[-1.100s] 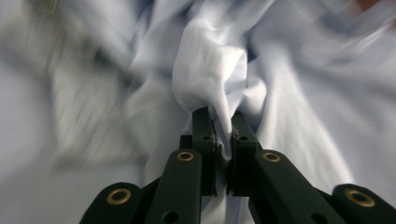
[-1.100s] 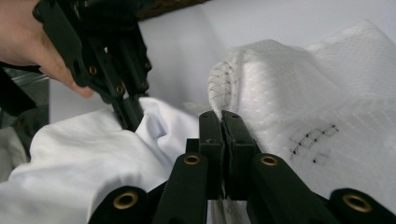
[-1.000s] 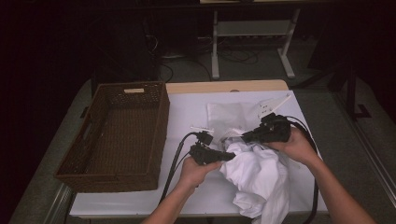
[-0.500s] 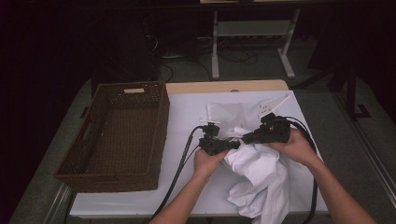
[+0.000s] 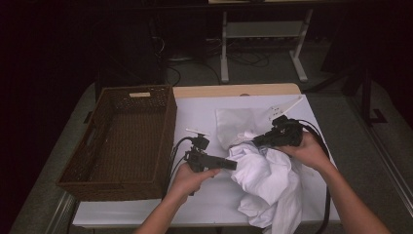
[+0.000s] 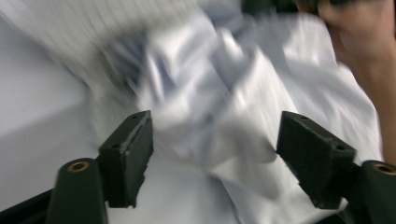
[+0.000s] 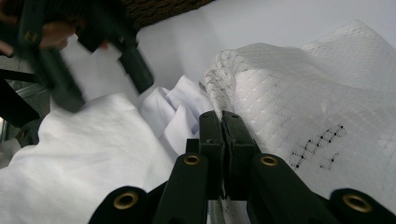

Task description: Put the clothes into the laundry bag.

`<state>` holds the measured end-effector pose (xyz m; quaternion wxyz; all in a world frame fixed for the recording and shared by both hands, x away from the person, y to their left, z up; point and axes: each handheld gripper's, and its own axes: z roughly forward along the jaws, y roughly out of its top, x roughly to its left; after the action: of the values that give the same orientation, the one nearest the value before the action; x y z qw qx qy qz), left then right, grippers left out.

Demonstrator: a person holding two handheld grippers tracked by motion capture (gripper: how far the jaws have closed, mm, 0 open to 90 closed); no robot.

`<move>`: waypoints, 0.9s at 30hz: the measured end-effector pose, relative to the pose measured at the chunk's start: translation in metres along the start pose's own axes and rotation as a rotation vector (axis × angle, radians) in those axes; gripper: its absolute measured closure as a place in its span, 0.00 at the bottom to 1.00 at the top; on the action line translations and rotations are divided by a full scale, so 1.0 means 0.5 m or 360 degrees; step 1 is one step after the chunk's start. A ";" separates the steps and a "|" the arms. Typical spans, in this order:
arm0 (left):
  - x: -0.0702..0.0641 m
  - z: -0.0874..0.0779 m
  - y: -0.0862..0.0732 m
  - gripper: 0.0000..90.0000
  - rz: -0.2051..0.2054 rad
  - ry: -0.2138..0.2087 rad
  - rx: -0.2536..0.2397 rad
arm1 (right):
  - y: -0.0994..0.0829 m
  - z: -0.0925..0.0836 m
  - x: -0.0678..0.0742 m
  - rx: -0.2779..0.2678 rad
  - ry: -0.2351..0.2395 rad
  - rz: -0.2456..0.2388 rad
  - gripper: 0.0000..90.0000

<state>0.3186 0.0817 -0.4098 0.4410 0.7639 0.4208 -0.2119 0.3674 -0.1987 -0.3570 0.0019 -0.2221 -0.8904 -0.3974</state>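
Both forearms angle inward, grippers (image 5: 233, 165) (image 5: 257, 142) meeting at white cloth (image 5: 265, 178)

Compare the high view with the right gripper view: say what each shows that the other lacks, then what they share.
High view alone: the whole brown wicker basket, both forearms, and the floor beyond the table. Right gripper view alone: the right gripper with jaws pressed together on the edge of a white mesh bag, and the bag's weave and small dark print. Both: the white garment, the mesh bag, and the left gripper, jaws open and just been opening, nothing gripped.
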 end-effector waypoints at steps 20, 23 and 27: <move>-0.036 0.082 0.074 0.95 0.0240 0.0059 -0.0247 | 0.038 -0.031 0.045 -0.0043 0.0027 -0.0135 0.97; -0.009 0.101 0.080 0.95 0.0258 0.0186 -0.0227 | 0.040 -0.036 0.045 -0.0055 0.0030 -0.0121 0.97; 0.041 0.127 0.088 0.93 0.0100 0.0228 -0.0277 | 0.022 -0.023 0.038 -0.0054 0.0033 -0.0081 0.97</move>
<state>0.3696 0.0255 -0.4356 0.4808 0.7487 0.4439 -0.1056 0.3528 -0.1928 -0.3379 -0.0028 -0.1951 -0.8888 -0.4146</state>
